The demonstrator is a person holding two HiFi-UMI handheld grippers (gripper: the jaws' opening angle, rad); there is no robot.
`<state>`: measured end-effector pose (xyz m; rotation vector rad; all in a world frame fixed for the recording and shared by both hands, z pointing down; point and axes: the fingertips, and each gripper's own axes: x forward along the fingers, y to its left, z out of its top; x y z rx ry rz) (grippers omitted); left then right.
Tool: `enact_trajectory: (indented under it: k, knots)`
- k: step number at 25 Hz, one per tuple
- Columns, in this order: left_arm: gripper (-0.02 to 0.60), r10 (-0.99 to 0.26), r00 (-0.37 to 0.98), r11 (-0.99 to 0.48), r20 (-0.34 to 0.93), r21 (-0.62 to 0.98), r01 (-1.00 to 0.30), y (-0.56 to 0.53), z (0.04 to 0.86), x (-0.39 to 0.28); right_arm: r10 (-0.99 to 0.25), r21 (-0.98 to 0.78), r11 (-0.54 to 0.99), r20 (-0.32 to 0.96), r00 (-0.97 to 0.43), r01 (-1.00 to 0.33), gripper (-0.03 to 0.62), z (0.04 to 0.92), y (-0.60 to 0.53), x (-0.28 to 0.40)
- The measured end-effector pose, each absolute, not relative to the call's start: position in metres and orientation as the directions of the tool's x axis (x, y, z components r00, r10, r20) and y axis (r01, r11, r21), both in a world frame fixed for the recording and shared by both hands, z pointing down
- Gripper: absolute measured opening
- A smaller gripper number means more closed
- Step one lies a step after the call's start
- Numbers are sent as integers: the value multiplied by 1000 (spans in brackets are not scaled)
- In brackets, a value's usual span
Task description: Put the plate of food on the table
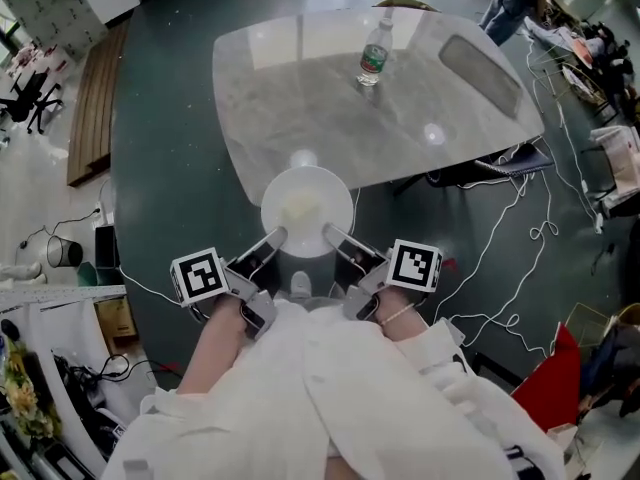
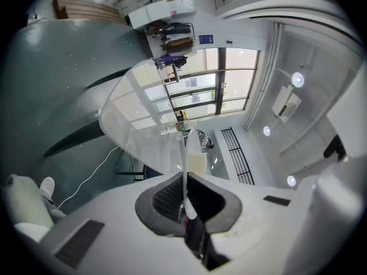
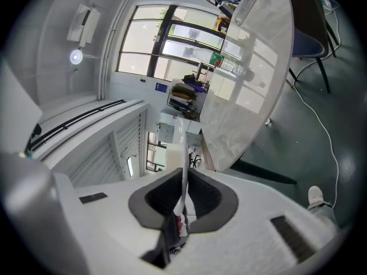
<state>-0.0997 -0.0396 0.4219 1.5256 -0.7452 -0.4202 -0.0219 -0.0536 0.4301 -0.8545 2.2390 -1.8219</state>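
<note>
– White plate [image 1: 307,211] of pale food [image 1: 298,206] at the marble table's [image 1: 420,118] near edge!
– Yes, left gripper [image 1: 276,235] clamps its left rim, right gripper [image 1: 331,234] clamps its right rim.

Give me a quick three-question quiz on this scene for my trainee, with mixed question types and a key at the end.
1. True or false: the clear plastic bottle with the green label lies on its side on the grey marble-look table.
2. Which holds the round white plate of pale food? A: left gripper only. B: right gripper only. C: both.
3. Fill in: each gripper's jaws are shut on the plate's ____.
Key: 1 false, it stands upright; 2 C; 3 rim.
</note>
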Motion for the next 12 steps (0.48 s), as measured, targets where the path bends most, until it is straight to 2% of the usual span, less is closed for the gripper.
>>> enact_trajectory:
  k: [6, 12]
  knots:
    - [23, -629, 758, 11, 172, 977, -213, -52, 419, -78, -557, -931, 101, 239, -796, -350, 14, 430, -63, 1]
    - [23, -607, 772, 37, 189, 977, -210, -51, 426, -71, -564, -936, 73, 245, -789, -343, 14, 437, -60, 9]
